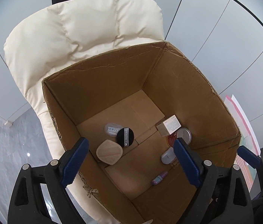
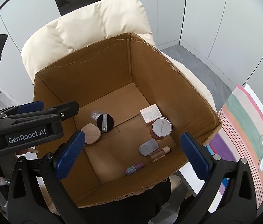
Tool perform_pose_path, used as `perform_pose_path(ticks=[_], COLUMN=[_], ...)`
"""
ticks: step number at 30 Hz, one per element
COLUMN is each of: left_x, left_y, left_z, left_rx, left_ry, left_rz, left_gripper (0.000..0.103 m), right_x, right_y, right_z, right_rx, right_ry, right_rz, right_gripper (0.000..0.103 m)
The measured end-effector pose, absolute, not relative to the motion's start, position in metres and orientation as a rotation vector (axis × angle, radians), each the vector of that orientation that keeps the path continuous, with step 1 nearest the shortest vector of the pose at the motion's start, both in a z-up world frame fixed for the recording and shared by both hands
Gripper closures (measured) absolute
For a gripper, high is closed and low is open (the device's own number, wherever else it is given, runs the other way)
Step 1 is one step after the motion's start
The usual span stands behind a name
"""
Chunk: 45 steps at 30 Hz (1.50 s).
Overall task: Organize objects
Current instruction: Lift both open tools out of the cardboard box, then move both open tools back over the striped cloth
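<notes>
My left gripper [image 1: 131, 161] and right gripper [image 2: 133, 155] both hang spread and empty at each frame's bottom over the cardboard box [image 2: 56, 85], where the purple vial [image 2: 134, 168], grey case [image 2: 148, 147], black puff [image 2: 104, 122] and white carton [image 2: 150, 115] lie mid-frame.

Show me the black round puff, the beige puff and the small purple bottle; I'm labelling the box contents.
black round puff [image 1: 125, 136], left wrist view, grey strap.
beige puff [image 1: 109, 154], left wrist view, top face.
small purple bottle [image 2: 134, 168], right wrist view, body.
</notes>
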State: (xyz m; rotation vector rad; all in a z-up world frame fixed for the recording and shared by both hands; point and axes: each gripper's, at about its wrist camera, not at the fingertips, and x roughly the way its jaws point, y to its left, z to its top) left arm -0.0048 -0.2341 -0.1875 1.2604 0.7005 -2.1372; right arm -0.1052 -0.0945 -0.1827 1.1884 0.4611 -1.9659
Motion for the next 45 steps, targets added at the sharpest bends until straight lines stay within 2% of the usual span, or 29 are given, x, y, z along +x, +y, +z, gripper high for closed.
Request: perform_pose_path(ticks=[12,35,45], left_x=[0.017,0.114,0.111], left_y=[-0.216,-0.152,-0.139], left_z=[-0.171,-0.164,-0.156], left_rx=[1.255,1.323,1.309], left_ry=[0.673,0.599,0.571], left_rz=[-2.145,-2.163,-2.197], left_gripper=[0.010,0.010,0.010], right_x=[-0.086,-0.003,0.003], right_y=[-0.068,0.018,0.034], right_z=[-0.166,-0.149,-0.148], right_rx=[1.195,1.260,1.268], right_ry=[0.435,0.348,0.326], right_rz=[-2.001,-2.043,-2.076], right_gripper=[0.000,0.000,0.000])
